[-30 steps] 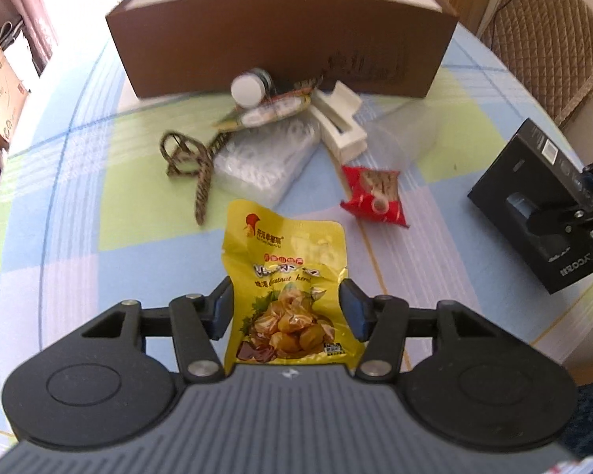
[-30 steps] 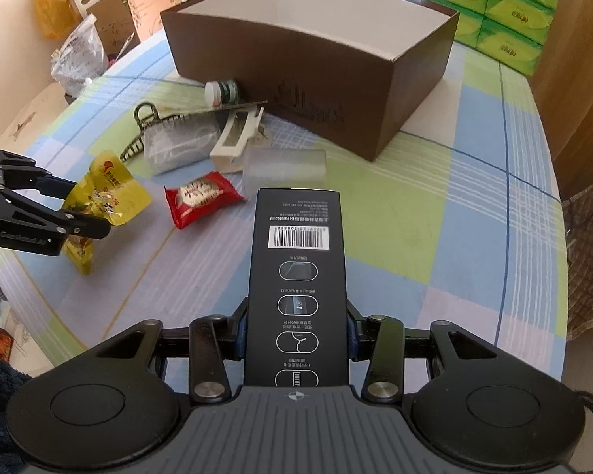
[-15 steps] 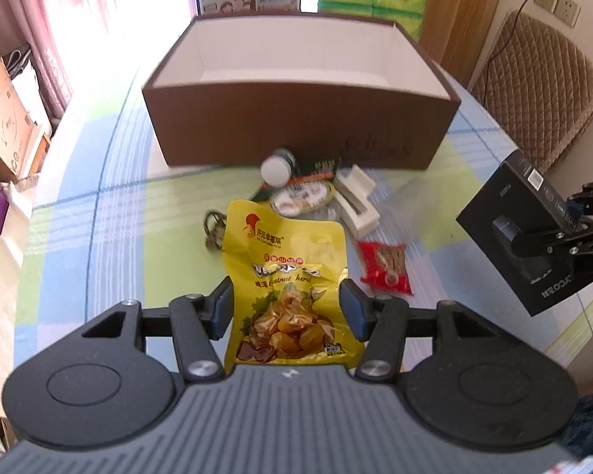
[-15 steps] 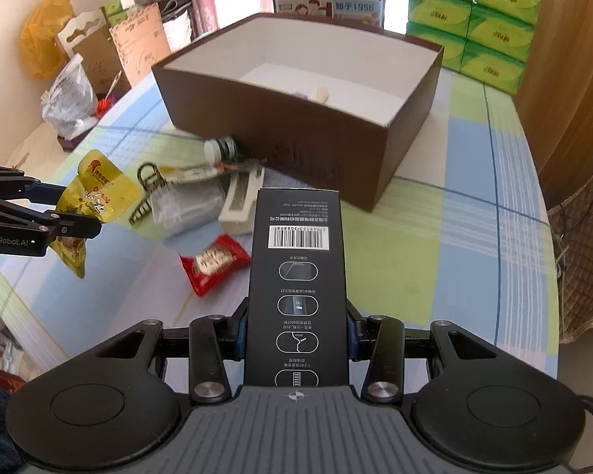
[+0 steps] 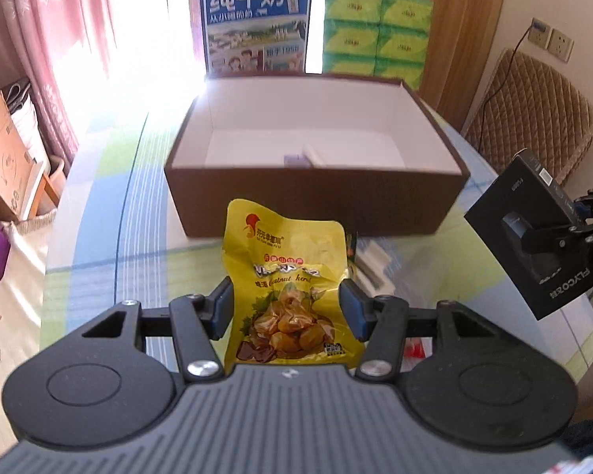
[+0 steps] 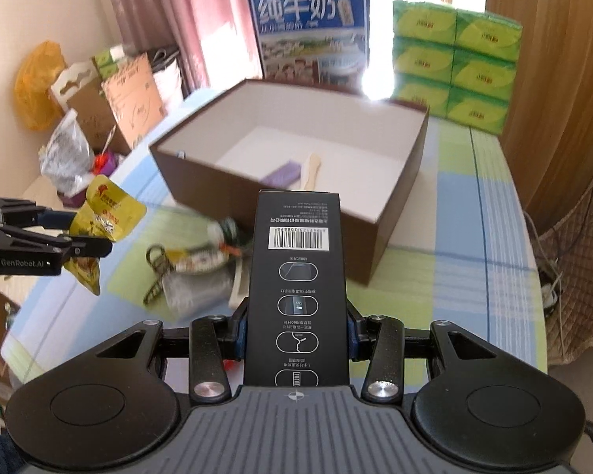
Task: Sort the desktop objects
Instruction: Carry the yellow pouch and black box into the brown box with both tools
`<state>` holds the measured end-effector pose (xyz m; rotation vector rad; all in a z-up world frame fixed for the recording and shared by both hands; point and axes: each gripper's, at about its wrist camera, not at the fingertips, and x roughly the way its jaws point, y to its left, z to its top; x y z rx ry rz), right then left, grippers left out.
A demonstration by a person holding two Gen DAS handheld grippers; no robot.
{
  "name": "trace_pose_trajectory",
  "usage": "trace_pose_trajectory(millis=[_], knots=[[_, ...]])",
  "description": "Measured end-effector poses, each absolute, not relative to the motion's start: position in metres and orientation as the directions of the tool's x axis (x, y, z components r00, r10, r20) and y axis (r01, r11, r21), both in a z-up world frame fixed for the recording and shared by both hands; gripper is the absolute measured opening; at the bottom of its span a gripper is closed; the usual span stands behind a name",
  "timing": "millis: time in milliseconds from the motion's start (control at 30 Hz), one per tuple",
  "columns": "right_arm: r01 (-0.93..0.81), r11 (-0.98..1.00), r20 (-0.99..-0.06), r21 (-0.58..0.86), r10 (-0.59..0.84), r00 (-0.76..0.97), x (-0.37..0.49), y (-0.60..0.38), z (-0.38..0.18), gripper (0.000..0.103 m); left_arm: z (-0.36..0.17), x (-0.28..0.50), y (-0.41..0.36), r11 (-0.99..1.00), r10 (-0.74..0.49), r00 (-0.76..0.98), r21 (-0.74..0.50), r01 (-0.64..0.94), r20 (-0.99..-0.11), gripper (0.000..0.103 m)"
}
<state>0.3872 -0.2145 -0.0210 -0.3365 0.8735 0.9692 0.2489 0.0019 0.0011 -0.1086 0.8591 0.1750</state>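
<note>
My left gripper is shut on a yellow chestnut snack bag and holds it in the air in front of the open brown box. My right gripper is shut on a black carton with a barcode, also lifted above the table. That carton shows at the right of the left wrist view, and the yellow bag at the left of the right wrist view. The brown box has a white inside holding a purple item and a pale stick.
Loose items lie on the checked tablecloth before the box: a small bottle, a braided cord, a clear plastic bag, a red packet. A milk carton and green tissue packs stand behind. A chair is at right.
Both grippers have risen and tilted up with their loads, moving toward the box. The inside of the box has come into view and the loose items have dropped lower in the frames.
</note>
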Motion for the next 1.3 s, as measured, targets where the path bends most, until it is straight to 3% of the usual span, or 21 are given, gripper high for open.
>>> trace_pose_trajectory(millis=[600, 867, 1300], knots=[[-0.778, 0.62, -0.693, 0.104, 0.606, 0.391, 0.473, -0.155, 0.024, 0.041, 0.046, 0.354, 0.067, 0.986, 0.114, 0.729, -0.013, -0.166, -0.675, 0.051], [-0.754, 0.648, -0.685, 0.102, 0.596, 0.419, 0.511, -0.119, 0.029, 0.041, 0.036, 0.411, 0.087, 0.988, 0.109, 0.711, -0.002, -0.154, -0.695, 0.051], [-0.697, 0.713, -0.763, 0.075, 0.491, 0.42, 0.563, -0.075, -0.022, 0.041, -0.017, 0.494, 0.107, 0.99, 0.1, 0.624, 0.014, -0.141, -0.775, 0.051]])
